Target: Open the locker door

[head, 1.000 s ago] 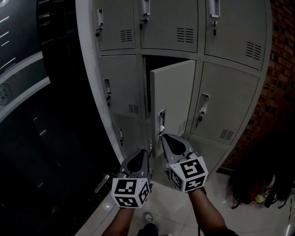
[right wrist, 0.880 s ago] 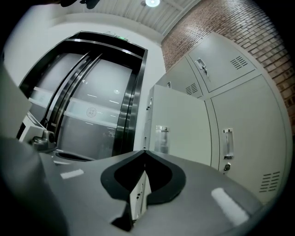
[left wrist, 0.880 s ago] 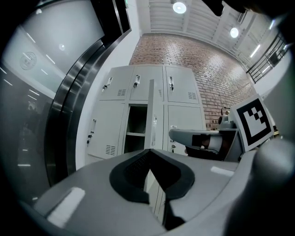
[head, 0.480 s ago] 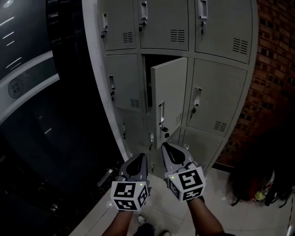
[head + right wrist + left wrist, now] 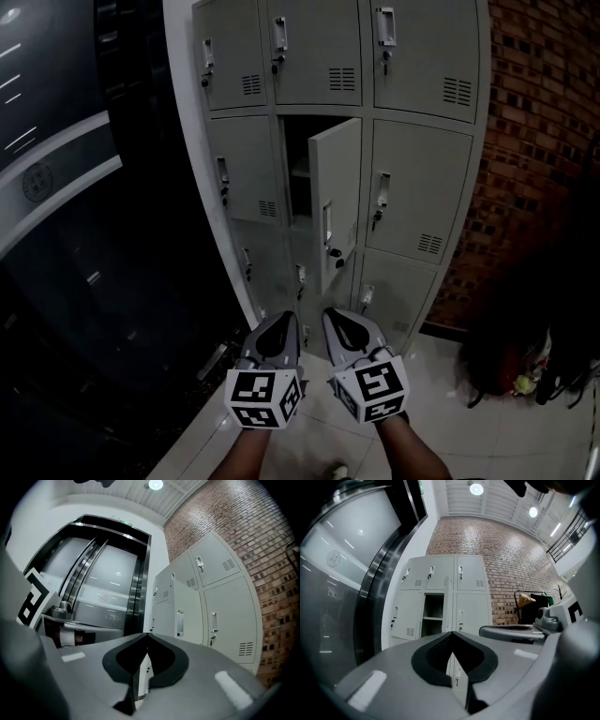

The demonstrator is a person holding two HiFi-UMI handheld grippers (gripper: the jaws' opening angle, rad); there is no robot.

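**Claws.** The left claw [image 5: 280, 322], at lower centre of the head view, has its two jaws drawn fully together, tips meeting, with nothing between them; the left gripper view confirms the closed tips [image 5: 451, 633]. Just to its right, the right claw [image 5: 332, 317] is likewise pressed closed and empty, as the right gripper view shows [image 5: 146, 634]. Both point toward the lockers and touch nothing. Each carries its marker cube [image 5: 264, 398] nearest the camera.

**Task object.** The locker door [image 5: 336, 202] belongs to the middle column, middle row of a grey locker bank [image 5: 422, 187] filling the upper centre of the frame. It stands swung outward on its right edge, well ajar. The dark compartment [image 5: 295, 150] lies exposed to its left, with a shelf [image 5: 300, 173] inside. A vertical handle [image 5: 327, 225] sits near the door's free edge. The door hangs above and beyond the claws, apart from both.

**Surroundings.** A glossy dark wall [image 5: 66, 216] occupies the left; pale tiled floor [image 5: 450, 422] lies beneath; a brick wall [image 5: 534, 131] rises at right, with dark bags [image 5: 502, 370] at its foot.
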